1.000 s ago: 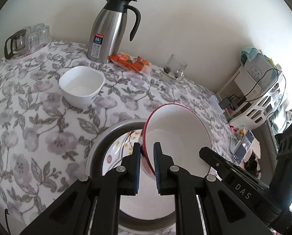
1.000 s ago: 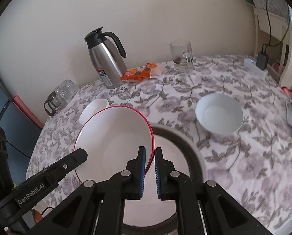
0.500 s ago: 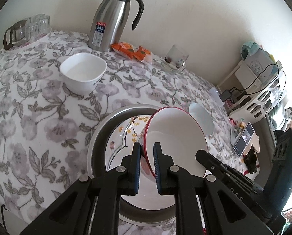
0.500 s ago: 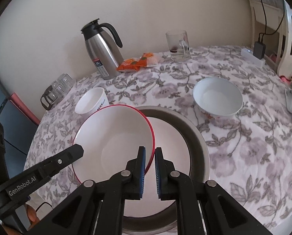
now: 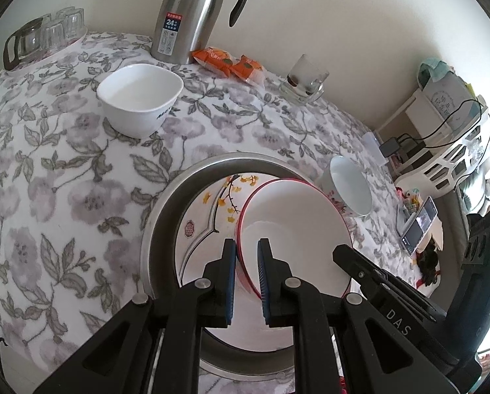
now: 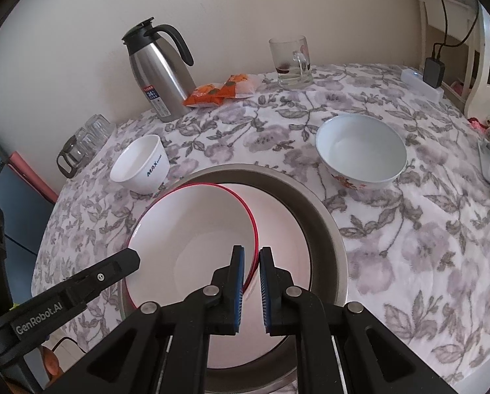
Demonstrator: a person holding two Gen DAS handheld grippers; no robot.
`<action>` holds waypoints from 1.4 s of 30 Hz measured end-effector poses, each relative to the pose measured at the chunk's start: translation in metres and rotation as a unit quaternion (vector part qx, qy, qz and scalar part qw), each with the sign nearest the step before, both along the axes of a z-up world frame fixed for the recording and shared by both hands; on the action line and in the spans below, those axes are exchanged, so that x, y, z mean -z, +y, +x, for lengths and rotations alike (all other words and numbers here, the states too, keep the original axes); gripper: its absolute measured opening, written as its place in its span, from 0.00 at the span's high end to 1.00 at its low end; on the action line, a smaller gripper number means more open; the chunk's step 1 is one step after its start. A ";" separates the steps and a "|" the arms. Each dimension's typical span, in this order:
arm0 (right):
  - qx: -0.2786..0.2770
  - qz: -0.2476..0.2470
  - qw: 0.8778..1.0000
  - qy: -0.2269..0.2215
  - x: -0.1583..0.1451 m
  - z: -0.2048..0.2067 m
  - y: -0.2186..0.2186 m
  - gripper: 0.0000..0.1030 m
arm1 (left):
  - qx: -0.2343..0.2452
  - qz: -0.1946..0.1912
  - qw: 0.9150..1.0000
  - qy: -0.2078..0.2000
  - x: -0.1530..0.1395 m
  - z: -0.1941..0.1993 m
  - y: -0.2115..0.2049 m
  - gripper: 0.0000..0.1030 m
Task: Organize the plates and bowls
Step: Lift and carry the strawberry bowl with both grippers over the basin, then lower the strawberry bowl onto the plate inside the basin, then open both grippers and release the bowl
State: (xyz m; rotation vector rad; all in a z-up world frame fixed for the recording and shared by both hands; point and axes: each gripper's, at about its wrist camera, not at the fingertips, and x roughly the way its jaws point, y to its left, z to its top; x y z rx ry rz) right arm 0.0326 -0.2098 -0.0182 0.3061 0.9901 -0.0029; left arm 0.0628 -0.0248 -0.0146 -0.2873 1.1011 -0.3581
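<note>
White bowl (image 6: 140, 167) reads "MAX" (blue) — left gripper (image 6: 131, 259) "GenRobot.AI".

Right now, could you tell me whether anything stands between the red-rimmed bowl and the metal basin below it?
Nothing visible does. Both the left gripper and right gripper pinch the red-rimmed bowl over the metal basin; only the flowered plate lies in the basin beneath, where it would presumably stack.
</note>
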 end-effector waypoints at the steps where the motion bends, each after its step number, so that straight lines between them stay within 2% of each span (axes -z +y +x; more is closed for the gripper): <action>1: 0.000 0.000 1.000 0.001 0.001 0.000 0.000 0.90 | 0.000 0.000 1.000 0.001 0.000 0.000 0.000 0.87; 7: 0.004 0.004 1.000 -0.001 0.003 0.002 -0.002 0.90 | -0.005 -0.012 1.000 0.007 0.005 0.003 0.002 0.87; 30: 0.018 0.025 0.999 -0.014 0.000 -0.001 -0.010 0.89 | -0.024 -0.013 1.000 0.003 0.003 0.004 0.009 0.87; 33: 0.020 0.027 0.999 -0.024 -0.005 -0.004 -0.011 0.89 | -0.034 -0.016 0.999 -0.001 0.000 0.005 0.013 0.80; 34: 0.021 0.027 0.999 -0.027 -0.006 -0.004 -0.011 0.87 | -0.040 -0.013 0.999 -0.006 -0.002 0.004 0.015 0.72; 35: 0.021 0.026 0.999 -0.029 -0.006 -0.004 -0.012 0.84 | -0.045 -0.008 0.999 -0.011 -0.004 0.004 0.016 0.56; 36: 0.022 0.026 0.999 -0.030 -0.007 -0.004 -0.011 0.74 | -0.052 -0.003 0.998 -0.015 -0.006 0.003 0.017 0.47; 37: 0.022 0.025 0.999 -0.031 -0.007 -0.004 -0.011 0.65 | -0.061 0.002 0.998 -0.019 -0.007 0.003 0.019 0.33; 42: 0.023 0.024 0.999 -0.032 -0.008 -0.004 -0.011 0.47 | -0.080 0.008 0.997 -0.016 -0.007 0.005 0.026 0.29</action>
